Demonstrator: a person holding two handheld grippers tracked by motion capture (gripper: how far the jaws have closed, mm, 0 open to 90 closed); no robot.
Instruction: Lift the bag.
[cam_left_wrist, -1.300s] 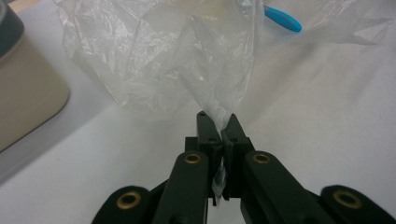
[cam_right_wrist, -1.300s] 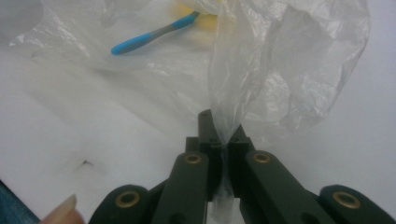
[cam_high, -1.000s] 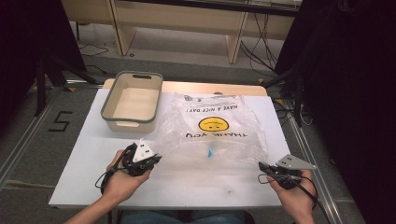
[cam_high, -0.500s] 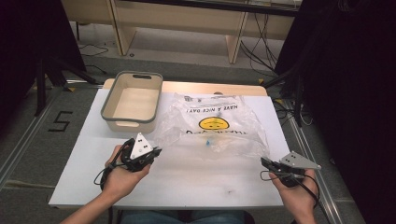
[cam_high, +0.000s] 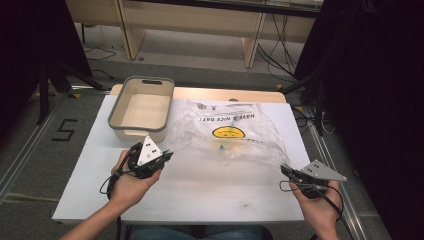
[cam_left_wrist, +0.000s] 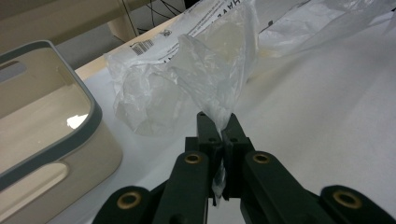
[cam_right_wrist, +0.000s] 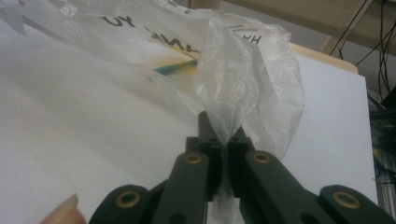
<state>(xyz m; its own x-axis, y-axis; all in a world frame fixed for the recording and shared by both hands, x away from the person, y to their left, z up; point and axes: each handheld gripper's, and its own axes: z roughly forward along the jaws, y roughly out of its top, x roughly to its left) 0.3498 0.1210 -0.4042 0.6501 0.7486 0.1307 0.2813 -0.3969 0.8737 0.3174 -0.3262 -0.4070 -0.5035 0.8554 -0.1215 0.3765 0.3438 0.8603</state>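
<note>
Pinching bag at both corners.
Clamping film in left gripper and right gripper, beside bin.

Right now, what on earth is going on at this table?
A person holds a two-jaw gripper in each hand. The left gripper is shut on one edge of a clear plastic bag with a yellow smiley face; the right gripper is shut on the opposite edge. The bag lies spread on the white table, beside an empty beige tub with a grey rim. Something small and slim lies inside the bag.
</note>
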